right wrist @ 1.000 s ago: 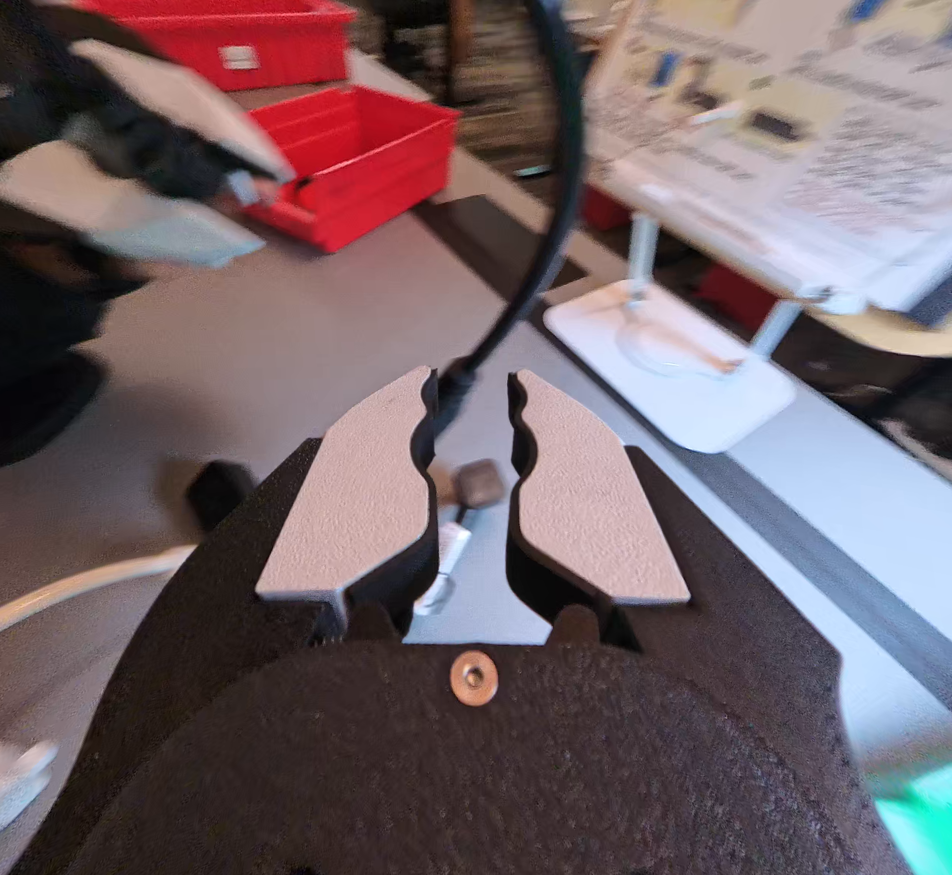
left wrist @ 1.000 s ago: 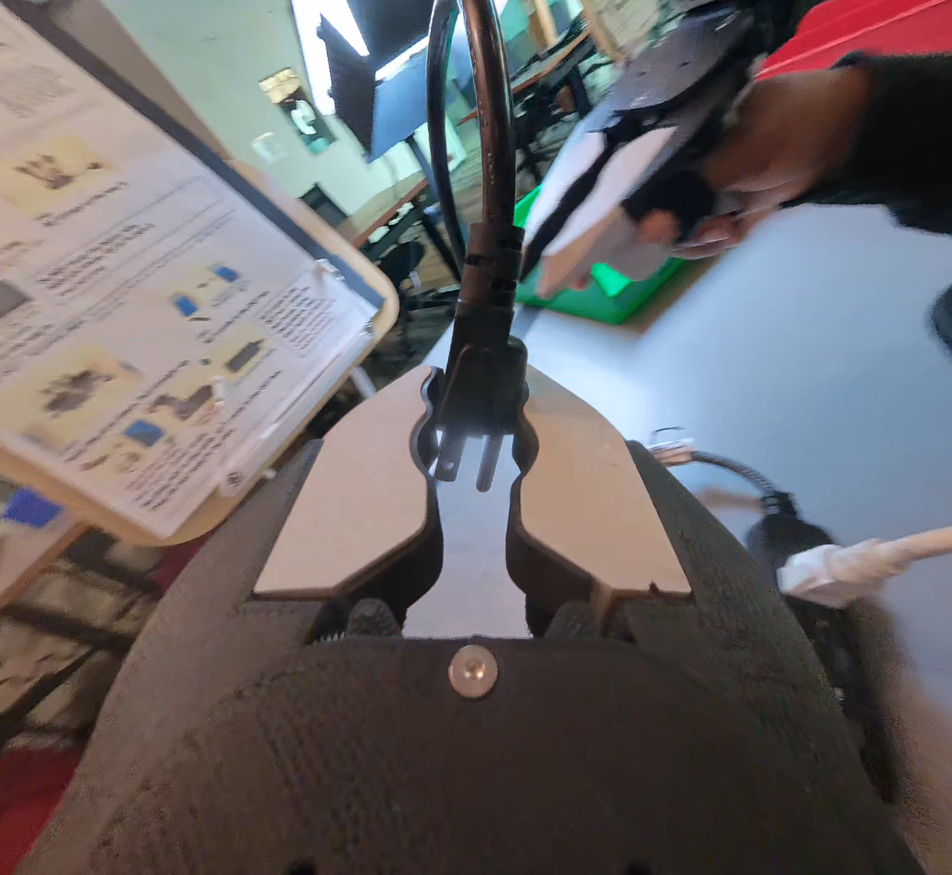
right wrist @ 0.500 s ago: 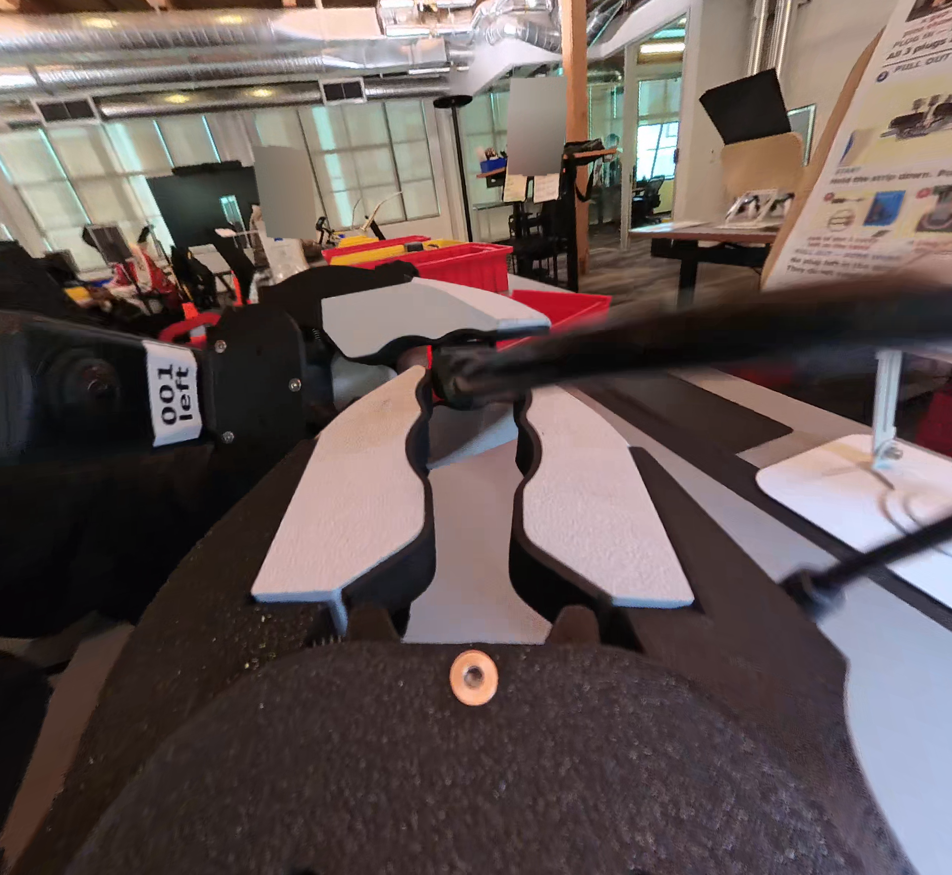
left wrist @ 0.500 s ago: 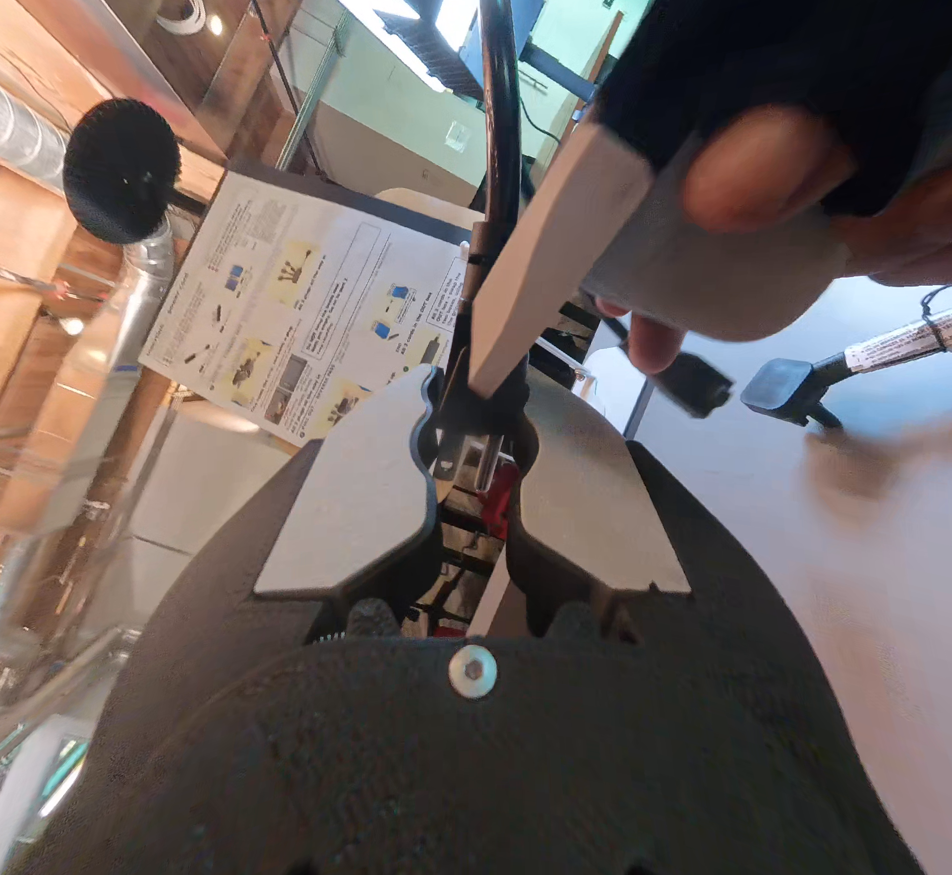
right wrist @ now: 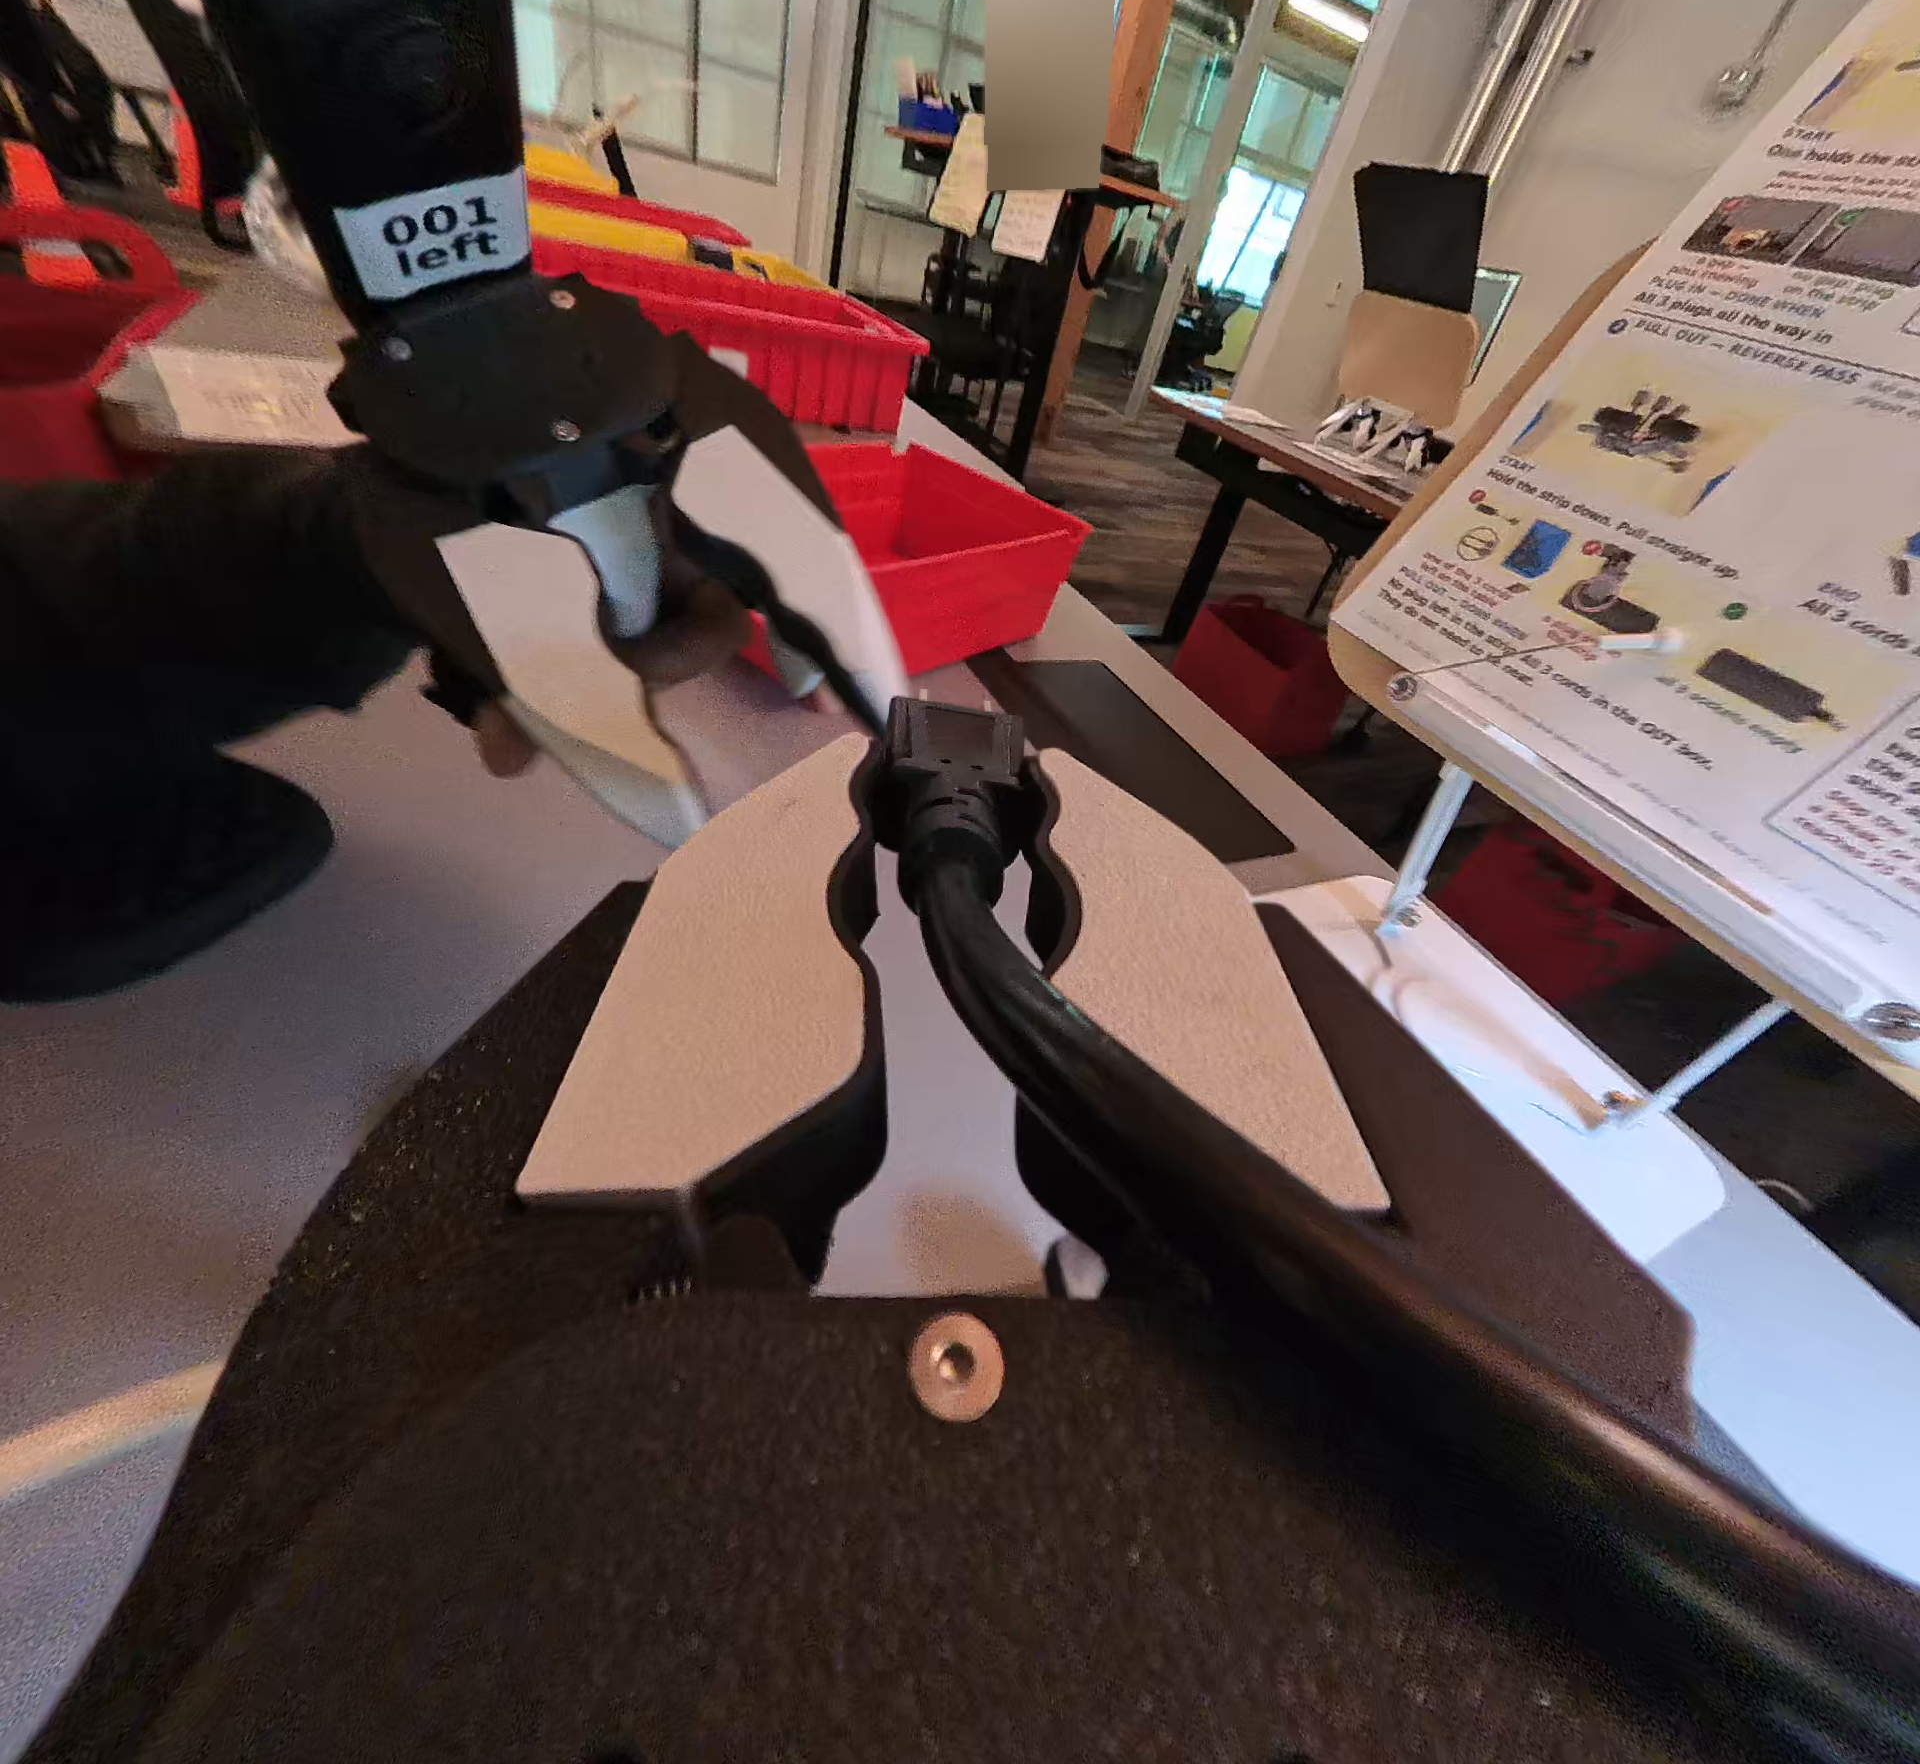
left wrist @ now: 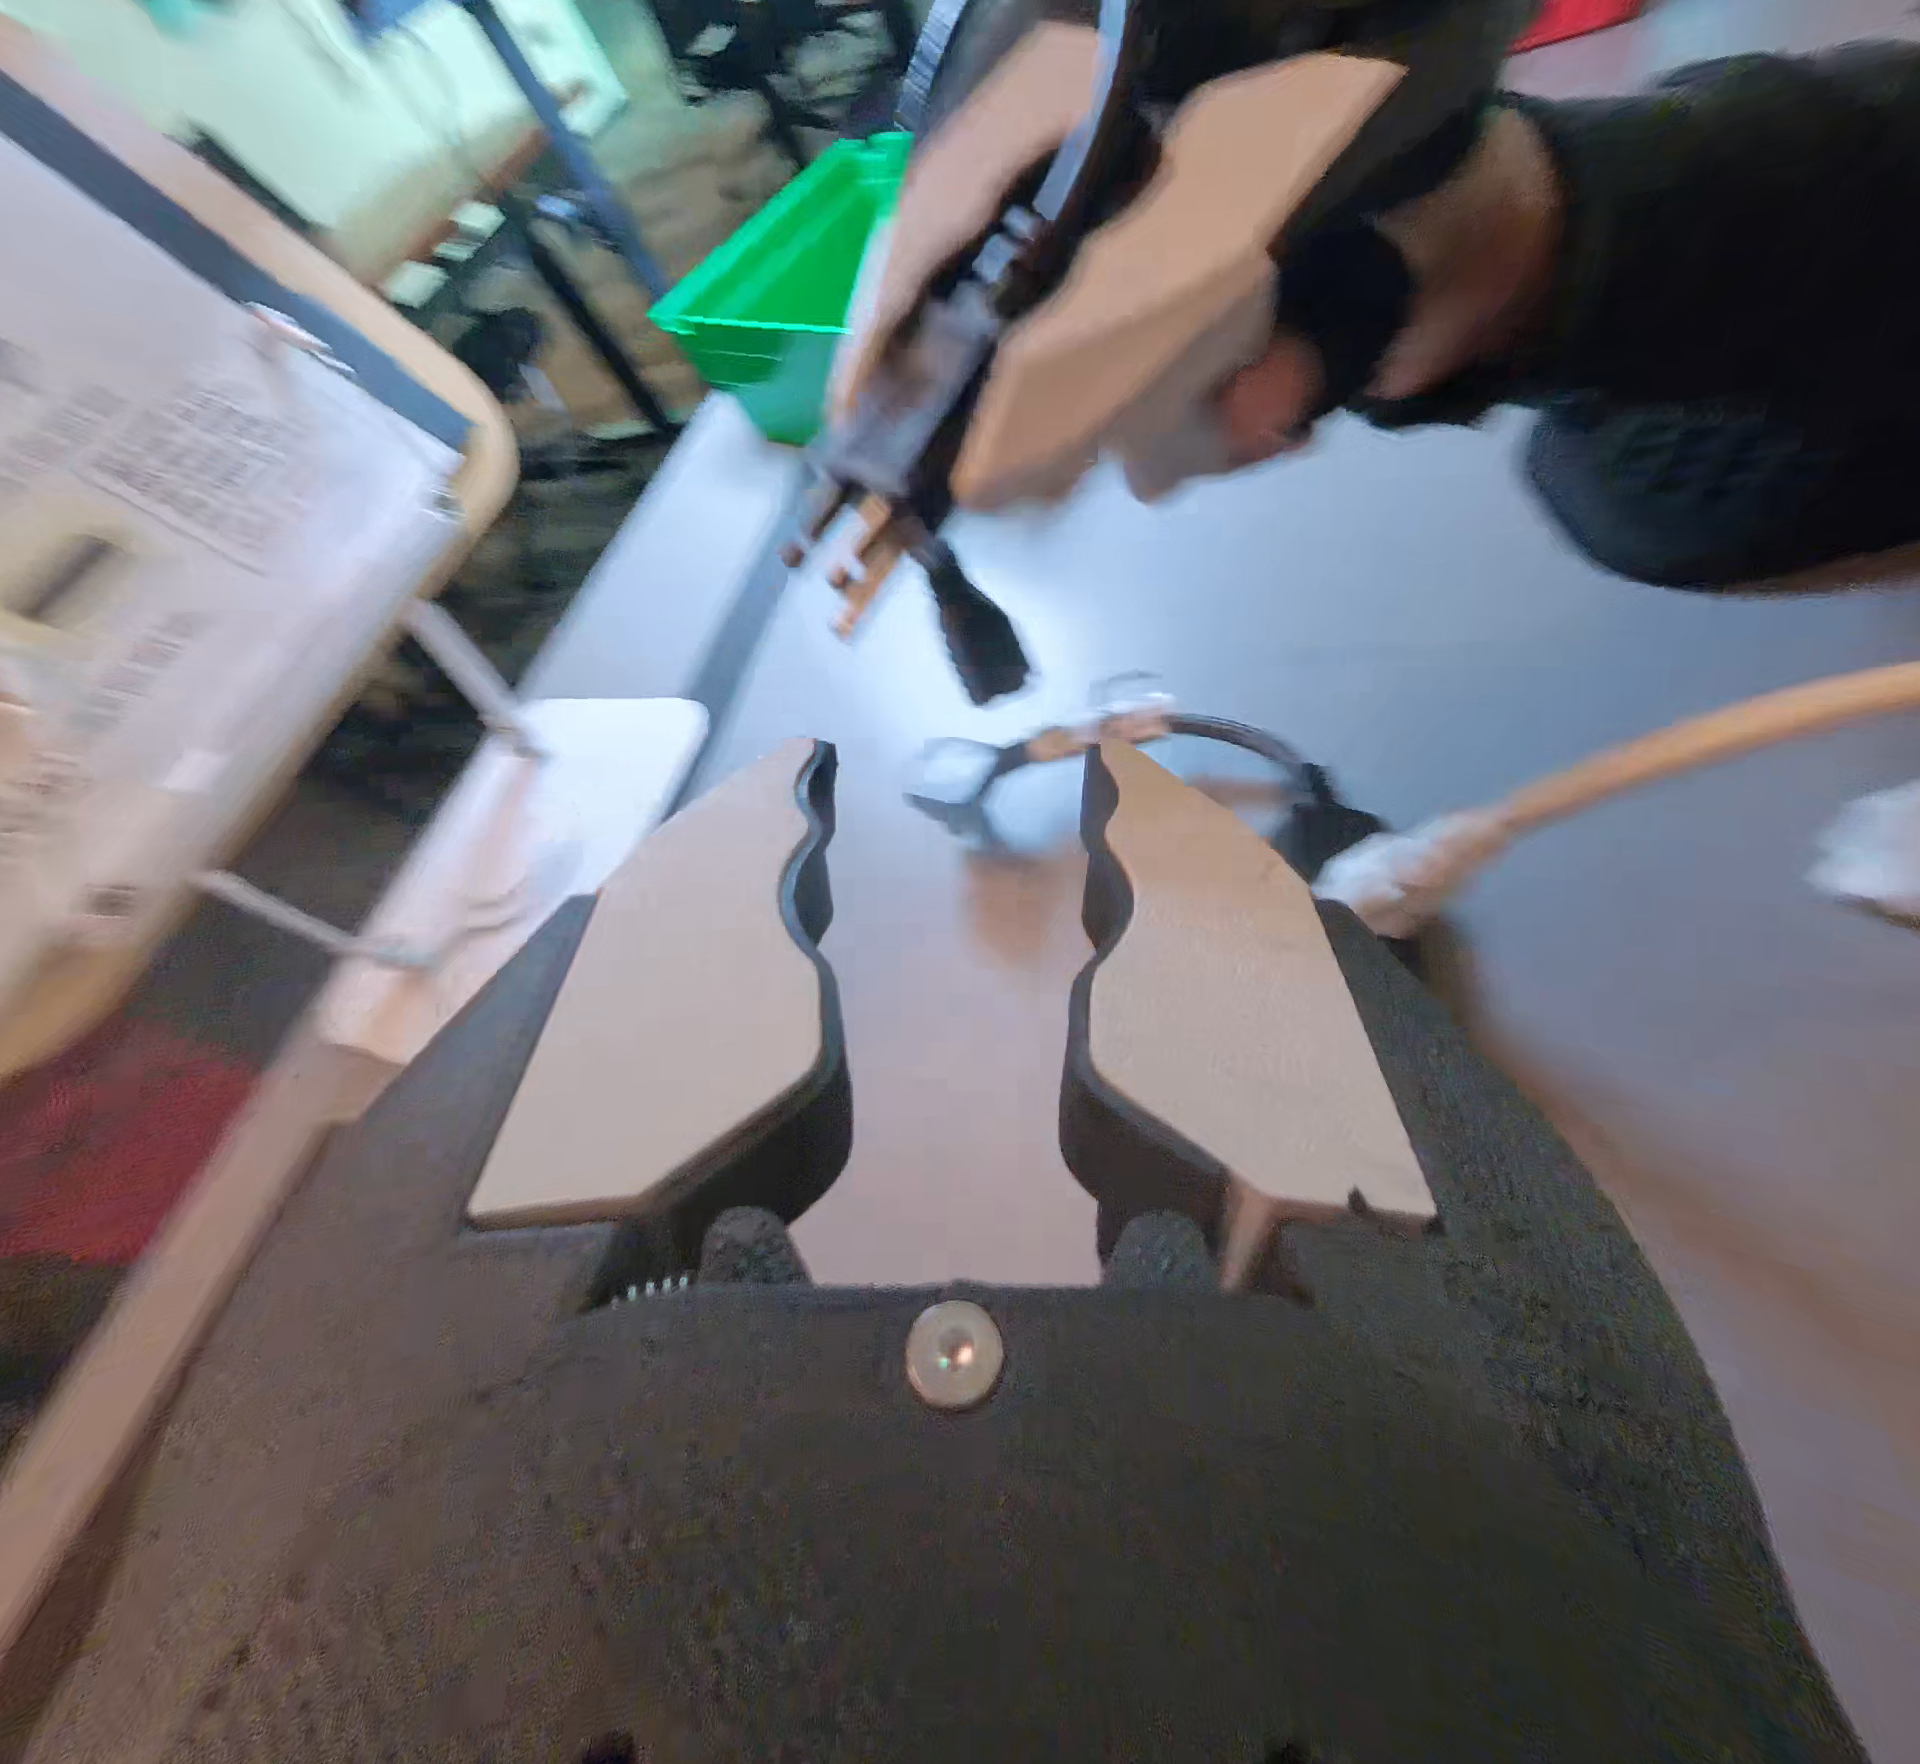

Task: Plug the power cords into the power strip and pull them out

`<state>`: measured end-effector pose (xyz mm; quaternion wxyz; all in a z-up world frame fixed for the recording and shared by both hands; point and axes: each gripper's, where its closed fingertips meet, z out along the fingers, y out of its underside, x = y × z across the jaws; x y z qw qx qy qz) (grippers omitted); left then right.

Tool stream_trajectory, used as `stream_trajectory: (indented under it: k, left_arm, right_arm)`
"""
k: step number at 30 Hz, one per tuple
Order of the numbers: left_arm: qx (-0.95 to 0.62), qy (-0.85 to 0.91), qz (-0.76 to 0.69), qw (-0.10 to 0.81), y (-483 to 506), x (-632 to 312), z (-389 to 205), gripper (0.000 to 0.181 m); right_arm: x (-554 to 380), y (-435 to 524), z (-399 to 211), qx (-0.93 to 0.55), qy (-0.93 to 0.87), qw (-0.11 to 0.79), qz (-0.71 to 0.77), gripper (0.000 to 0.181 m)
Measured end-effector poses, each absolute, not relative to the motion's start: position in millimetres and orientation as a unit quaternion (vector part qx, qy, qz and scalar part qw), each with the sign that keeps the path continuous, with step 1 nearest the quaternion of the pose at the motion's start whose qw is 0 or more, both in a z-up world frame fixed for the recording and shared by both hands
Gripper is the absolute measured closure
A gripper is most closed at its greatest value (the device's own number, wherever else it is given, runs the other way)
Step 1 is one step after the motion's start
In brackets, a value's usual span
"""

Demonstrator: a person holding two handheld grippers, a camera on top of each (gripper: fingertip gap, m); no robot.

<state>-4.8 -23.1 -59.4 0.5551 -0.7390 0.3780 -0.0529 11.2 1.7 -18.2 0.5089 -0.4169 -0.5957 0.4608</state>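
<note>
My right gripper (right wrist: 948, 764) is shut on a black three-prong plug (right wrist: 951, 740) at its fingertips, and the thick black cord (right wrist: 1039, 987) runs back over its right finger. In the left wrist view the right gripper (left wrist: 914, 467) holds the plug (left wrist: 894, 436) above the grey table (left wrist: 1455, 675), prongs pointing down and left. My left gripper (left wrist: 956, 758) is open and empty, low over the table and a short way from the plug. It also shows in the right wrist view (right wrist: 784, 769), open, left of the plug. No power strip shows.
Other loose cords lie on the table: a black connector (left wrist: 982, 644), a clear-tipped black cable (left wrist: 966, 779) and a white plug (left wrist: 1392, 867). An instruction board (right wrist: 1662, 571) stands on a white base at the table edge. Red bins (right wrist: 935, 551) and a green bin (left wrist: 790, 291) sit farther off.
The black plug passed from my left gripper to my right one. The left gripper opened and drew away from it. The right gripper closed on the plug.
</note>
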Motion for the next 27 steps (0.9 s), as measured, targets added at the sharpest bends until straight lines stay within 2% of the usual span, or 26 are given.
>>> stream_trajectory:
  k: [5, 10, 14, 17, 23, 27]
  left_arm:
    - [-0.783, 0.412, -0.096, 0.456, -82, 4, -148, 0.131]
    - [-0.812, 0.411, -0.081, 0.407, -100, 15, -221, 0.121]
    - [-0.794, 0.446, -0.056, 0.409, -87, 22, -225, 0.135]
    - [-0.796, 0.471, -0.078, 0.372, -84, 25, -226, 0.134]
    - [-0.824, 0.438, -0.239, 0.271, -79, 27, -227, 0.135]
    - [-0.816, 0.462, -0.234, 0.257, -77, 20, -230, 0.134]
  right_arm:
    - [20, 14, -15, -0.416, -0.624, 0.514, 0.417, 0.157]
    - [16, 10, -27, -0.422, -0.653, 0.484, 0.401, 0.157]
    - [15, -5, -47, -0.418, -0.7, 0.44, 0.376, 0.157]
    - [17, -20, -68, -0.413, -0.751, 0.381, 0.347, 0.157]
    - [24, -48, -127, -0.438, -0.832, 0.197, 0.278, 0.157]
    - [28, -56, -146, -0.462, -0.847, 0.088, 0.249, 0.157]
